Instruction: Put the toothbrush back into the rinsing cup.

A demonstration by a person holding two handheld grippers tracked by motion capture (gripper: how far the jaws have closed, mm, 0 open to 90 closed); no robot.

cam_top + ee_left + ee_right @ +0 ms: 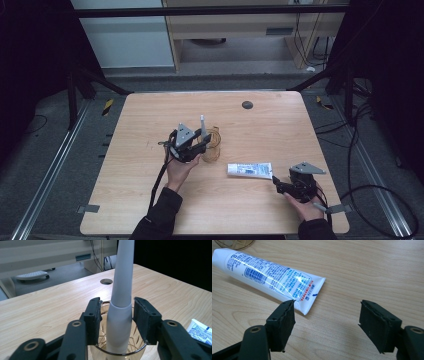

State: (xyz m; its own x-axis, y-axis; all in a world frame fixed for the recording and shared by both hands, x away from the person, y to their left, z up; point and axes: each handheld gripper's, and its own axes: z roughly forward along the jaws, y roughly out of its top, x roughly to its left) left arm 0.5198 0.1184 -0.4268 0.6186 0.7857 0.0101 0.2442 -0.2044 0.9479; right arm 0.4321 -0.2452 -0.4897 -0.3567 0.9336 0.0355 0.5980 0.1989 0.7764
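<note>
A white toothbrush handle (121, 290) stands upright in a clear amber cup (214, 146) near the table's middle. My left gripper (117, 305) is open, one jaw on each side of the handle just above the cup's rim (117, 353), with a narrow gap on both sides. In the high view the left gripper (203, 142) sits at the cup's left side. A white toothpaste tube (250, 170) with blue print lies flat to the right of the cup. My right gripper (328, 308) is open wide and low over the table, its left jaw next to the tube's crimped end (312, 293).
The wooden table (150, 120) has a round dark cable hole (247, 104) at its back. Black frame bars and cables stand beyond the table's edges. A pale cabinet (240, 25) is behind the table.
</note>
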